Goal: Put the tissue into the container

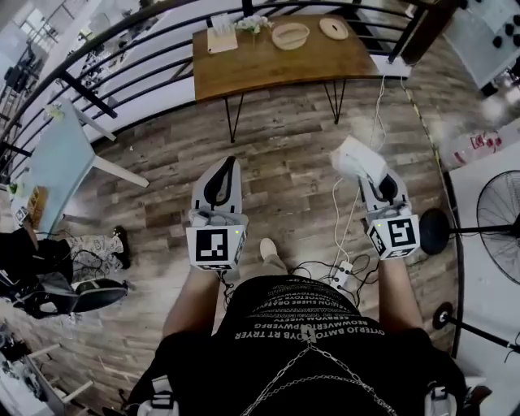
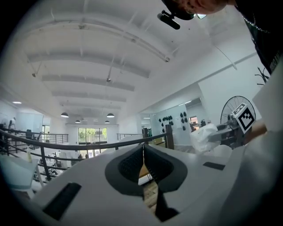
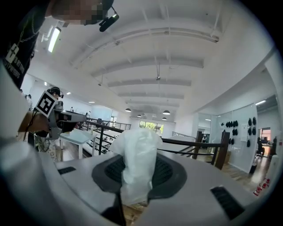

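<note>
A crumpled white tissue (image 1: pixel 355 158) sticks out of my right gripper (image 1: pixel 372 180), which is shut on it and held up over the wood floor. In the right gripper view the tissue (image 3: pixel 138 152) stands upright between the dark pads (image 3: pixel 170 174) and hides the gap. My left gripper (image 1: pixel 229 164) is level with it on the left, shut, with nothing in it; its pads (image 2: pixel 132 164) meet along a thin line. The left gripper view also catches the tissue (image 2: pixel 204 137) off to the right. A woven bowl (image 1: pixel 290 35) sits on the far wooden table (image 1: pixel 276 61).
The table also carries a flat round plate (image 1: pixel 333 28), a white box (image 1: pixel 221 38) and flowers (image 1: pixel 253 23). A black railing (image 1: pixel 122 73) runs behind it. A pale blue table (image 1: pixel 53 162) stands left, a fan (image 1: pixel 497 215) right, and cables (image 1: pixel 345 272) lie by my feet.
</note>
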A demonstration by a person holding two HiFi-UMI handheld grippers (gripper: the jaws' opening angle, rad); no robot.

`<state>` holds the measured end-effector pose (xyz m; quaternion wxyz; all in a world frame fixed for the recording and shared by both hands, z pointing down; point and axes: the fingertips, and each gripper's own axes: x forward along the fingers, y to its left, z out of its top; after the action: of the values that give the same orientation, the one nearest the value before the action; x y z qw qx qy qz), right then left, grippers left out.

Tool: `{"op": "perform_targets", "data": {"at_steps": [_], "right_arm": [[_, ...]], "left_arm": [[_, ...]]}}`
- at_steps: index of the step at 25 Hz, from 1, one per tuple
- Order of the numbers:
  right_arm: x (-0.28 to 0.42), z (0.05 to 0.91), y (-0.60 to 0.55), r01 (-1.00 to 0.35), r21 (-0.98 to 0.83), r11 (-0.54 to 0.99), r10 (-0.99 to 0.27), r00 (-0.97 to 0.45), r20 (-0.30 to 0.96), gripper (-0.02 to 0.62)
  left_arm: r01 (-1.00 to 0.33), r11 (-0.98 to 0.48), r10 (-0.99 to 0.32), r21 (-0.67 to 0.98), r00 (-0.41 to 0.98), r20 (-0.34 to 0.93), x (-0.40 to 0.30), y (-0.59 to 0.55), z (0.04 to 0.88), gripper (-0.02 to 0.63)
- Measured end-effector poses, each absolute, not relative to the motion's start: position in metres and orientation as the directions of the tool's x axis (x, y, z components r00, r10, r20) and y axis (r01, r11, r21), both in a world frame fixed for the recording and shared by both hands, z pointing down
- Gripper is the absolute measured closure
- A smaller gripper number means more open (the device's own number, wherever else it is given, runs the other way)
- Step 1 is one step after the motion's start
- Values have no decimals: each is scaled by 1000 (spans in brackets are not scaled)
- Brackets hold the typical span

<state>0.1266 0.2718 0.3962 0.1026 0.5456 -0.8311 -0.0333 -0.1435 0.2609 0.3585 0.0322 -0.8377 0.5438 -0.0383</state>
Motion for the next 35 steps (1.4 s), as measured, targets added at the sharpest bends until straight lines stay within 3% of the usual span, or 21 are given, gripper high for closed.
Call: {"op": "perform_targets", "data": {"at_steps": [6, 21, 35], "right_arm": [[117, 388, 225, -914, 161, 373, -925, -354, 136, 480], [115, 381, 183, -931, 164, 327, -942, -307, 135, 480], [116, 406, 88, -914, 109, 392, -914, -373, 157, 480]], "left_arm": [[-902, -393, -919, -177, 394, 33, -166, 214, 364, 577], [-881, -460, -887, -112, 453, 83, -176, 150, 382, 577], [-901, -420, -906, -108, 409, 110, -165, 74, 390, 577]]}}
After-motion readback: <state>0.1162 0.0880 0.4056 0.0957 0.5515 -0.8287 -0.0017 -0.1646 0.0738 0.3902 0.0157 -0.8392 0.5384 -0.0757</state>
